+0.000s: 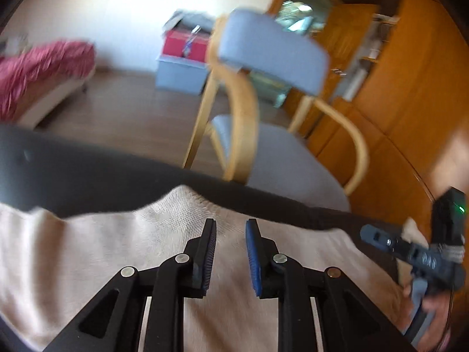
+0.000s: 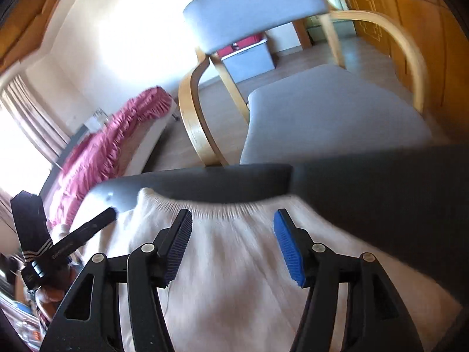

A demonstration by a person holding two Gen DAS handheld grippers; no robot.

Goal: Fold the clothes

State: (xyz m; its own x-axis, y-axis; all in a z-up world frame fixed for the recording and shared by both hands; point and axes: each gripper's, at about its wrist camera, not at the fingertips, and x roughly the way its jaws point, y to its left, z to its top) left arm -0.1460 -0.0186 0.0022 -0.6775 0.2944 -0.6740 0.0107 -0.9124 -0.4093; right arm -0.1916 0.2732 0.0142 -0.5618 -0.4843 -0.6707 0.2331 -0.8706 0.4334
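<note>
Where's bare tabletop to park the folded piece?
Bare dark table runs along the far edge beyond the cream garment, widest toward the right gripper's right. Nearer in, the garment covers everything beneath the left gripper.

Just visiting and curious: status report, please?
Left gripper open, empty. Right gripper open, empty. Cream garment on dark table, unheld. Nothing in the way.

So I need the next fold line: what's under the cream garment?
The cream garment lies on a dark table, whose bare top shows past the gathered hem. Whatever sits beneath the cloth itself is covered. Both grippers hover open above it, holding nothing.
</note>
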